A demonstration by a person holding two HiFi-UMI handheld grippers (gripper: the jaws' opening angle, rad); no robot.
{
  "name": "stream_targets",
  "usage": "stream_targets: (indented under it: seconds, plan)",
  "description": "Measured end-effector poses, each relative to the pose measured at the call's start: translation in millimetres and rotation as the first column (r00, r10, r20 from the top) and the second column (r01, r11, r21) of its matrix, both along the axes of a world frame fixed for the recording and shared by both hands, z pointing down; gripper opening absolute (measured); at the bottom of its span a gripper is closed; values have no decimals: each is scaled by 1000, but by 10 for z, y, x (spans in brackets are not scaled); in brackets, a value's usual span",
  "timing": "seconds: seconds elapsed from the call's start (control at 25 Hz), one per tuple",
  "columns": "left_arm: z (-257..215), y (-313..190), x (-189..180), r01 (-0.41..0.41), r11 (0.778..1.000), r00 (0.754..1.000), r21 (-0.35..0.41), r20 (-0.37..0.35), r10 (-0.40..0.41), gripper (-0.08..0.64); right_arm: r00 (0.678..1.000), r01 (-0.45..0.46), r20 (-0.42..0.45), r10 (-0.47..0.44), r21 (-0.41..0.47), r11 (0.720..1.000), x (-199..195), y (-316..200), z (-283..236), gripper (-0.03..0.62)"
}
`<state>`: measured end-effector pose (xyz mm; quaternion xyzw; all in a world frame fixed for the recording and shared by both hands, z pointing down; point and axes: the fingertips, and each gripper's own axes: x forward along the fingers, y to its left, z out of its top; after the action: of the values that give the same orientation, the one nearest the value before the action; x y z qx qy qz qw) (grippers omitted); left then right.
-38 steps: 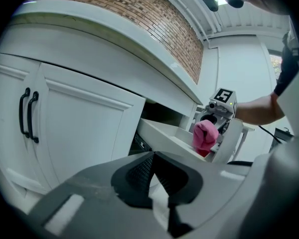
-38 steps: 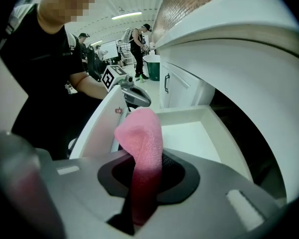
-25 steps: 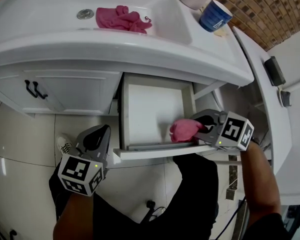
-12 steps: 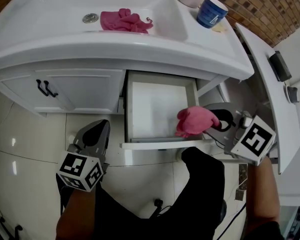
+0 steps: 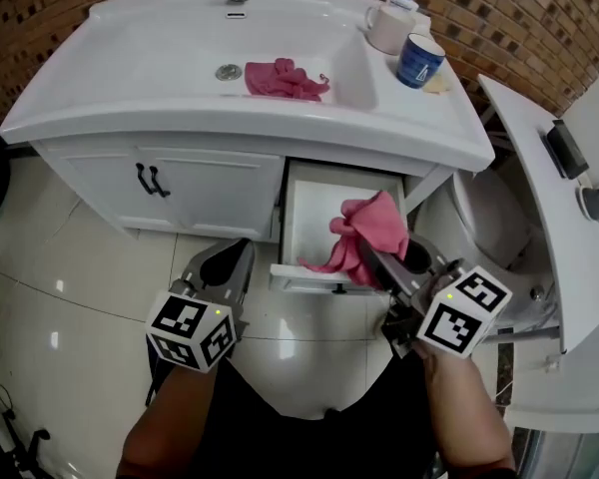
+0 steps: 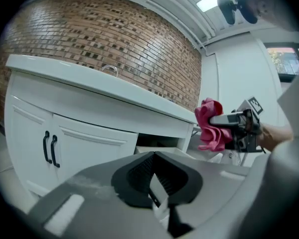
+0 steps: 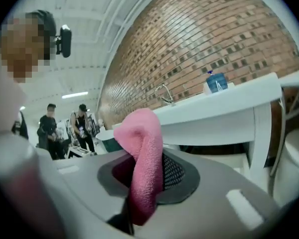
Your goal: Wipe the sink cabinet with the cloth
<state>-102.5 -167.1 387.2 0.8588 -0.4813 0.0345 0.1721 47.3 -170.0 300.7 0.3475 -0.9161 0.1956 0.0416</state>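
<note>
The right hand-held gripper (image 5: 371, 257), at lower right of the head view, is clamped on a pink cloth (image 5: 364, 230) that hangs above the front of the open drawer (image 5: 324, 203) of the sink cabinet (image 5: 210, 188). The left hand-held gripper (image 5: 235, 262), lower left, has its jaws together with nothing between them. A second pink cloth (image 5: 285, 78) lies in the sink (image 5: 170, 53). The white mark on the blue cup (image 5: 420, 60) is too small to read.

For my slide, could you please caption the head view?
Right gripper holds a pink cloth by the open white drawer; left gripper shut.
</note>
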Motion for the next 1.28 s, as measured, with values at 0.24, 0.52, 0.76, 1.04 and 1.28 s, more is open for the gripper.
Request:
stream_targets:
  seconds: [0.24, 0.52, 0.76, 1.04, 1.28]
  plan:
    - [-191, 366, -29, 66, 998, 996, -14, -64, -67, 6, 990, -62, 122, 66, -38, 997, -604, 168, 151, 81]
    - [-266, 662, -13, 85, 996, 996, 9, -39, -85, 6, 994, -100, 51, 99, 6, 995, -884, 179, 380, 81]
    - [-275, 795, 23, 89, 996, 994, -5, -59, -89, 6, 994, -103, 46, 104, -10, 995, -908, 181, 538, 81]
    - [-300, 906, 69, 86, 996, 995, -5, -54, -86, 6, 992, -120, 24, 120, -30, 992, -843, 171, 679, 81]
    - [-311, 933, 147, 69, 998, 997, 2, -35, -69, 6, 992, -130, -4, 130, -26, 991, -726, 185, 700, 81]
